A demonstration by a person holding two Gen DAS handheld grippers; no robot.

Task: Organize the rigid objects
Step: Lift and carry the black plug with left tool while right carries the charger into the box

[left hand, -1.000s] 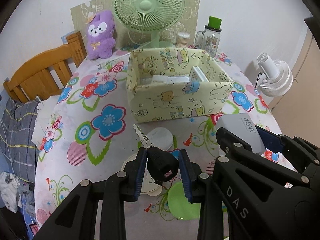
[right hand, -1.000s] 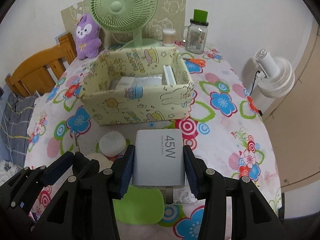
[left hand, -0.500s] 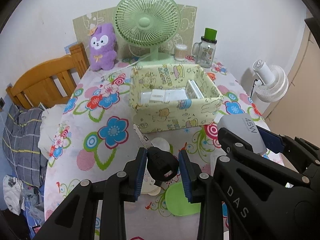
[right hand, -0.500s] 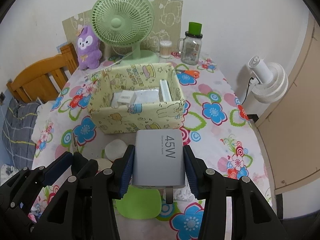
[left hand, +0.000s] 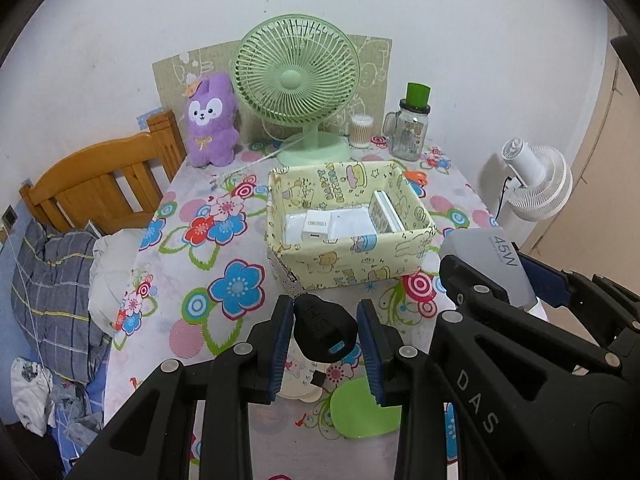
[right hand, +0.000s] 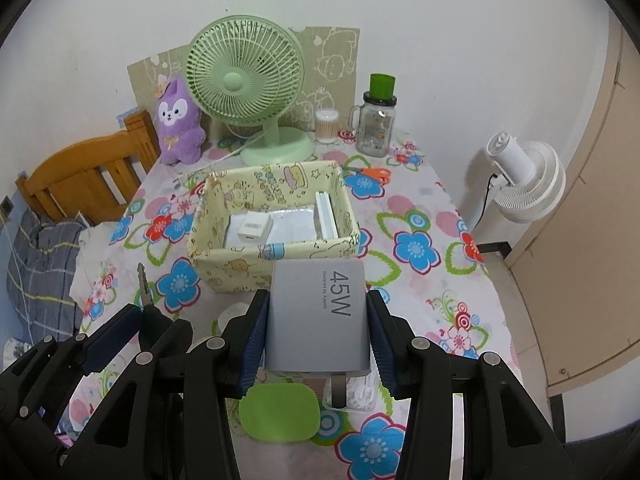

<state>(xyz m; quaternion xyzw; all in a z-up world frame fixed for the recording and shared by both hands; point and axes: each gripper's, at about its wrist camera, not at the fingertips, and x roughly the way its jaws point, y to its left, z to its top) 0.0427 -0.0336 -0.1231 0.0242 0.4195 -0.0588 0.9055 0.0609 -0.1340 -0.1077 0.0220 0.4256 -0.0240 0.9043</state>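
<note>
left gripper (left hand: 325, 338): pads clamping the black key (left hand: 325, 333), riding higher over the floral table (left hand: 192, 240) than a second ago. right gripper (right hand: 316, 338): clamping the grey charger (right hand: 316, 320), likewise rising. yellow box (left hand: 352, 262) sitting at 12 o'clock, looking smaller now.

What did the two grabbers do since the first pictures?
Both rose together: the table and box look smaller and farther below. The left gripper kept its key, the right gripper its charger. Nothing was let go; the things on the table stayed put.
</note>
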